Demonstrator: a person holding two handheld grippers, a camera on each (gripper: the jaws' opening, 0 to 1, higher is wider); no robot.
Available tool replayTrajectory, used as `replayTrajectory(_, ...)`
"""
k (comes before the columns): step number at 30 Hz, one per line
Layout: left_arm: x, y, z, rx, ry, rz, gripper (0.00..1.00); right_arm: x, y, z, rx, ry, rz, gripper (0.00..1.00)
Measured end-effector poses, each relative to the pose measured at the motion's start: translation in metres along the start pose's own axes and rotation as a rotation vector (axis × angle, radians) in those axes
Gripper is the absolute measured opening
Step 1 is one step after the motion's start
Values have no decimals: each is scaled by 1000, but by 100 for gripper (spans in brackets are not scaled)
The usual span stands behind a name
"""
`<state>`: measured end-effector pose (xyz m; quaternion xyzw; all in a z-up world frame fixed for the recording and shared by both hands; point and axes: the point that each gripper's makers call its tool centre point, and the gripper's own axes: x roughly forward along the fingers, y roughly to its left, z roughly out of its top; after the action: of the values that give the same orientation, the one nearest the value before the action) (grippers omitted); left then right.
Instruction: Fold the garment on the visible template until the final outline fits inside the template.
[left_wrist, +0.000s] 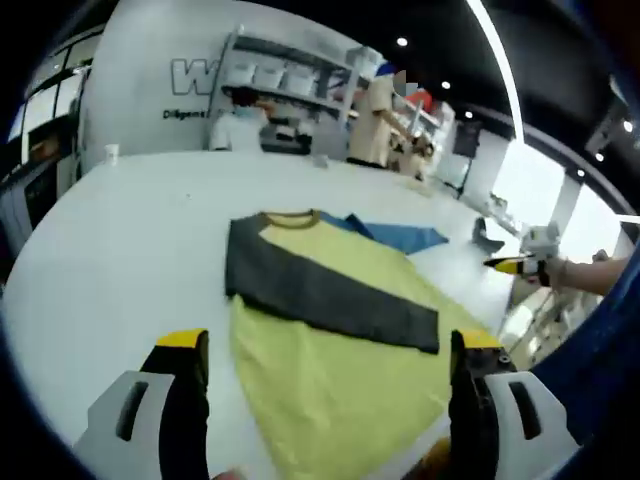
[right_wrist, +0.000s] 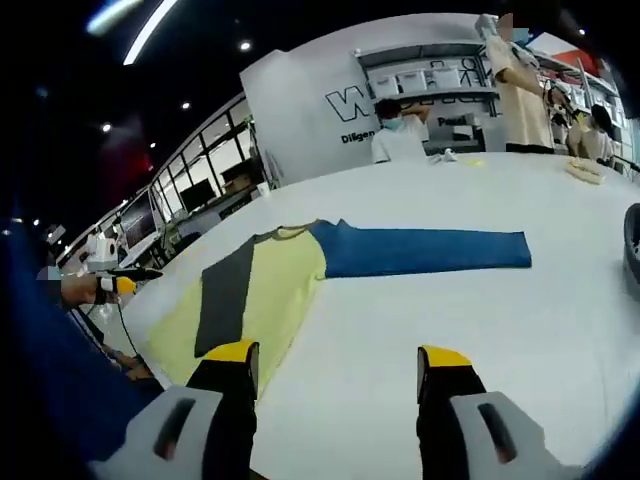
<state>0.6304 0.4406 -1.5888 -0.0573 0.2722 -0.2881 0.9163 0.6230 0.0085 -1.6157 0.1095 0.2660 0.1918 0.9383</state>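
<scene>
A yellow shirt (left_wrist: 330, 370) lies flat on the white table (left_wrist: 120, 250), its body towards me in the left gripper view. Its dark grey sleeve (left_wrist: 320, 290) is folded across the body. The blue sleeve (left_wrist: 405, 236) pokes out on the far side. My left gripper (left_wrist: 330, 345) hovers open over the shirt's near part, holding nothing. In the right gripper view the shirt (right_wrist: 275, 290) has the grey sleeve (right_wrist: 225, 290) across it, and the blue sleeve (right_wrist: 430, 250) stretches straight out to the right. My right gripper (right_wrist: 338, 355) is open above bare table, just right of the shirt's edge.
People stand by shelves (left_wrist: 290, 75) beyond the far table edge. A white cup (left_wrist: 111, 153) sits far left. The right gripper (left_wrist: 515, 265) shows in a hand at the table's side. A dark object (right_wrist: 632, 240) and a pale bundle (right_wrist: 585, 170) lie at the right.
</scene>
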Motion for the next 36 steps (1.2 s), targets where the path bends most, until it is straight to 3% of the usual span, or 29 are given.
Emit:
replayTrajectory(2, -10, 3, 3, -26, -33, 25, 99, 5, -26, 22, 89, -22, -79, 61)
replayTrajectory(3, -11, 3, 3, -30, -37, 29, 99, 6, -30, 24, 100, -24, -90, 61)
replayTrajectory(5, -17, 10, 3, -49, -53, 56, 99, 11, -61, 33, 152, -24, -139, 59)
replayTrajectory(8, -22, 16, 4, -70, -75, 87, 99, 17, -87, 36, 203, 15, -174, 53)
replayTrajectory(10, -24, 18, 3, -73, -77, 107, 99, 22, -104, 46, 227, -6, -172, 52)
replayTrajectory(12, -26, 17, 3, -64, -73, 129, 99, 28, -118, 53, 306, -32, -180, 54)
replayTrajectory(17, -28, 9, 6, -58, -68, 149, 98, 42, -143, 61, 396, -58, -191, 54)
replayTrajectory(19, -26, 9, 6, -58, -61, 159, 97, 48, -153, 60, 496, -71, -189, 53)
replayTrajectory(21, -25, 6, 6, -51, -57, 168, 97, 47, -143, 66, 577, -106, -188, 52)
replayTrajectory(26, -28, 2, 12, -31, -78, 208, 90, 52, -165, 66, 719, -145, -196, 50)
replayTrajectory(29, -28, 2, 11, -43, -94, 233, 89, 56, -171, 64, 879, -158, -170, 50)
replayTrajectory(31, -30, 0, 10, -43, -99, 254, 87, 57, -181, 65, 938, -171, -173, 49)
replayTrajectory(36, -35, -5, 9, -56, -123, 278, 86, 63, -192, 68, 975, -168, -157, 48)
